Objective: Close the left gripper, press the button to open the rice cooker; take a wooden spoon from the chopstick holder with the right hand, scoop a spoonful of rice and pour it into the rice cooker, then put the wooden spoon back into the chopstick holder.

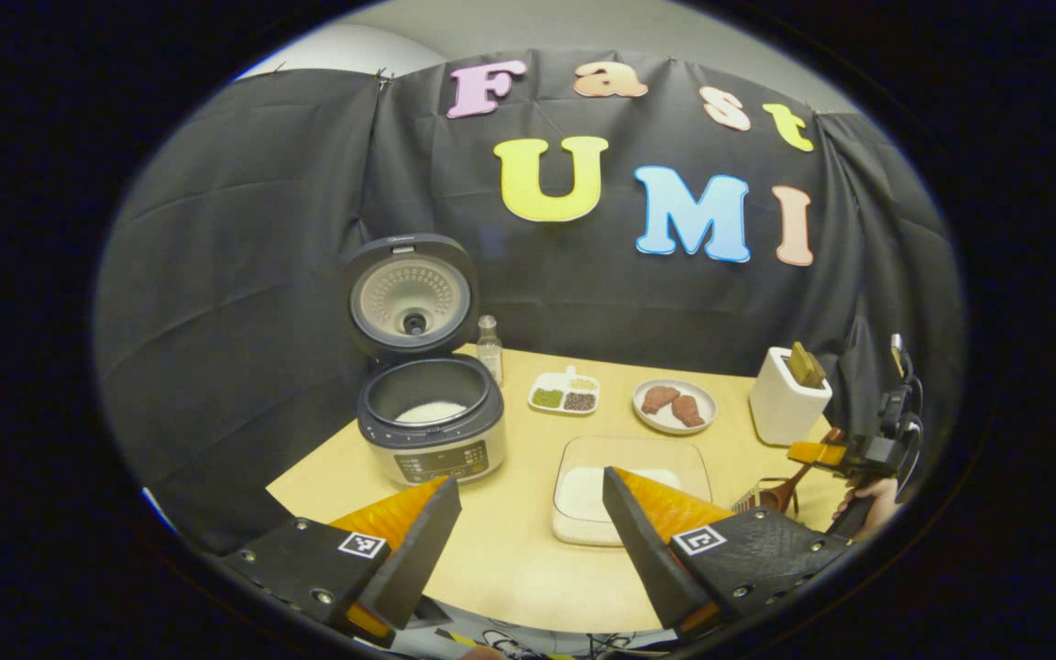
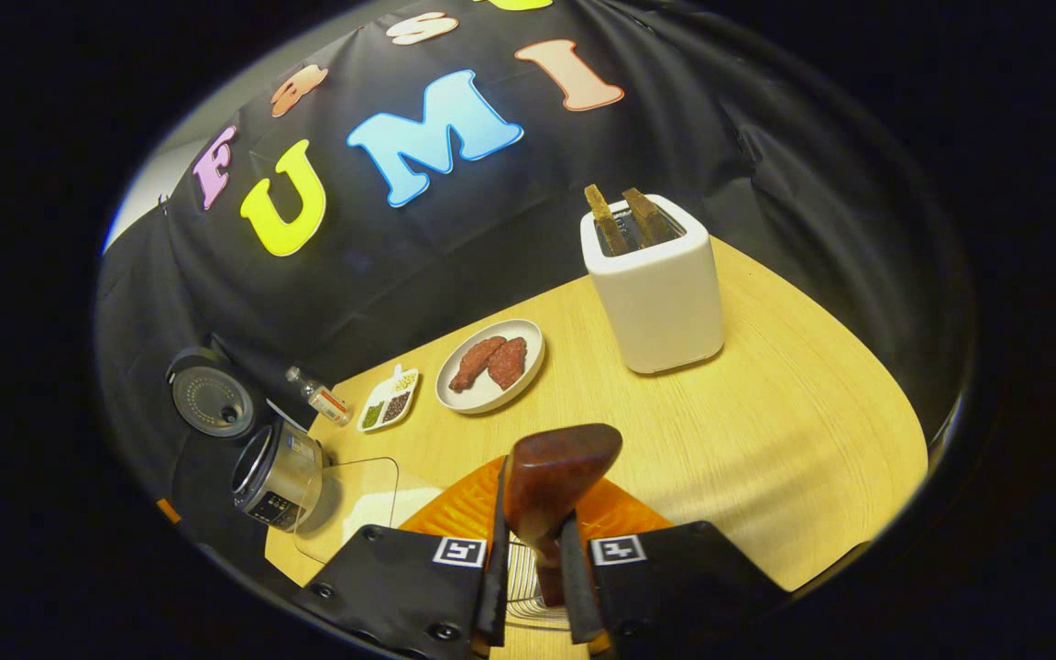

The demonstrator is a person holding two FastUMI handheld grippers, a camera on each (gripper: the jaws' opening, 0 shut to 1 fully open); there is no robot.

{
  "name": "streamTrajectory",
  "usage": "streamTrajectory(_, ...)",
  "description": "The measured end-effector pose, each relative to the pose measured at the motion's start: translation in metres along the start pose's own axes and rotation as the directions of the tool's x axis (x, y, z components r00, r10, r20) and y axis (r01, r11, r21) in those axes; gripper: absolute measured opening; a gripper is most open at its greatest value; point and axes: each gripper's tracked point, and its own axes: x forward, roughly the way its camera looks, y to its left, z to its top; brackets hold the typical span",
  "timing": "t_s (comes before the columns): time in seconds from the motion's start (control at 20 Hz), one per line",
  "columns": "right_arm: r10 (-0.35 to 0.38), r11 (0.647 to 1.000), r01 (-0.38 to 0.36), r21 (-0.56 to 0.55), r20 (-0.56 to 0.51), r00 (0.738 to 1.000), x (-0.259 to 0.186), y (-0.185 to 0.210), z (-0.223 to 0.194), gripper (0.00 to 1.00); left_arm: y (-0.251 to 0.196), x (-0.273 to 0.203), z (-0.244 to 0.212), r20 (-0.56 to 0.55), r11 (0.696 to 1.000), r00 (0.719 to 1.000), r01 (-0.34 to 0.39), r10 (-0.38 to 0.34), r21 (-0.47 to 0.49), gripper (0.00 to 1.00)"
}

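Scene: a pale wooden table (image 1: 510,559) in a booth, two hand-held grippers at work over it.
Left gripper (image 1: 528,536): fingers spread wide apart, holding nothing, hovering at the near edge of the table between the cooker and the rice dish.
Right gripper (image 2: 533,568): both fingers clenched on the neck of a dark brown wooden spoon (image 2: 554,477), bowl end pointing forward and up, long axis running along the fingers.
Spoon's place: in the left gripper view it hangs low at the table's right edge (image 1: 780,493), held by a hand (image 1: 872,502), above a wire chopstick holder (image 1: 753,500) that lies directly under the jaws.
Rice cooker: round grey rice cooker (image 1: 430,417), lid standing open, white rice lying in the inner pot.
Rice dish: shallow clear rectangular container (image 1: 631,486) of white rice, just beside the cooker.
Other ware: white plate of brown meat pieces (image 2: 489,365), small divided dish of grains (image 2: 389,399), small glass bottle (image 1: 489,348), white toaster with two slices (image 2: 654,286).
Key relation: judging by the scene, the holder sits straight below the spoon handle, so a short descent would seat it; the right hand is the nearer one.
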Motion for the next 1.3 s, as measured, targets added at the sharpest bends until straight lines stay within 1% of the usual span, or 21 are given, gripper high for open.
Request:
streamTrajectory(0.05,-0.002,1.000,0.002,0.012,0.006,1.000,-0.001,0.001,0.001,0.31,0.004,0.005,0.005,0.010,1.000,1.000,0.003,-0.003,0.004,0.99)
streamTrajectory(0.15,-0.019,0.999,0.018,0.031,0.010,1.000,-0.005,0.003,0.001,0.54,0.016,0.015,0.018,0.035,1.000,0.999,0.010,-0.010,0.015,0.99)
streamTrajectory(0.2,-0.035,0.999,0.034,0.035,0.015,0.999,-0.009,0.002,0.000,0.69,0.023,0.020,0.026,0.049,1.000,0.999,0.012,-0.013,0.018,0.99)
streamTrajectory(0.25,-0.069,0.997,0.068,0.033,0.017,0.997,-0.012,-0.003,0.000,0.76,0.031,0.025,0.035,0.064,1.000,0.998,0.014,-0.015,0.017,0.99)
streamTrajectory(0.3,-0.099,0.995,0.099,0.023,0.005,0.995,-0.017,-0.007,-0.005,0.99,0.038,0.030,0.044,0.085,1.000,0.996,0.021,-0.022,0.012,0.98)
streamTrajectory(0.35,-0.129,0.992,0.129,0.008,-0.006,0.992,-0.021,-0.013,-0.008,1.00,0.043,0.036,0.052,0.100,1.000,0.995,0.028,-0.028,0.009,0.99)
streamTrajectory(0.45,-0.182,0.983,0.181,-0.014,-0.004,0.983,-0.035,-0.021,-0.009,0.98,0.057,0.048,0.063,0.120,0.999,0.992,0.029,-0.032,0.021,0.99)
streamTrajectory(0.5,-0.197,0.980,0.197,-0.024,-0.005,0.980,-0.045,-0.024,-0.011,0.98,0.065,0.055,0.069,0.131,0.999,0.991,0.025,-0.029,0.030,0.97)
streamTrajectory(0.6,-0.226,0.973,0.227,-0.053,0.009,0.974,-0.062,-0.025,-0.014,0.98,0.080,0.065,0.089,0.155,0.999,0.988,0.018,-0.023,0.037,0.99)
streamTrajectory(0.75,-0.264,0.957,0.263,-0.125,0.008,0.964,-0.083,-0.024,-0.024,0.98,0.098,0.074,0.129,0.199,0.999,0.979,0.047,-0.044,-0.010,0.97)
streamTrajectory(0.85,-0.281,0.944,0.284,-0.167,0.039,0.959,-0.098,-0.017,-0.023,0.98,0.120,0.084,0.161,0.238,0.999,0.971,0.035,-0.031,-0.013,0.99)
streamTrajectory(0.95,-0.285,0.934,0.294,-0.204,0.076,0.956,-0.115,-0.005,-0.020,0.98,0.139,0.097,0.198,0.300,1.000,0.953,0.027,-0.029,0.011,0.97)
streamTrajectory(1.05,-0.291,0.915,0.316,-0.251,0.132,0.948,-0.130,0.007,-0.014,0.98,0.159,0.111,0.221,0.331,0.999,0.943,-0.006,-0.005,0.034,0.96)
streamTrajectory(1.15,-0.298,0.895,0.341,-0.288,0.183,0.937,-0.147,0.018,-0.006,0.98,0.170,0.129,0.242,0.356,0.999,0.934,-0.019,0.006,0.034,0.96)
streamTrajectory(1.2,-0.302,0.887,0.350,-0.301,0.195,0.933,-0.151,0.023,-0.006,0.98,0.177,0.140,0.252,0.362,0.999,0.932,-0.025,0.011,0.035,0.96)
streamTrajectory(1.3,-0.307,0.880,0.355,-0.317,0.191,0.932,-0.159,0.035,-0.006,0.98,0.193,0.163,0.271,0.369,0.997,0.928,-0.063,0.044,0.040,0.98)
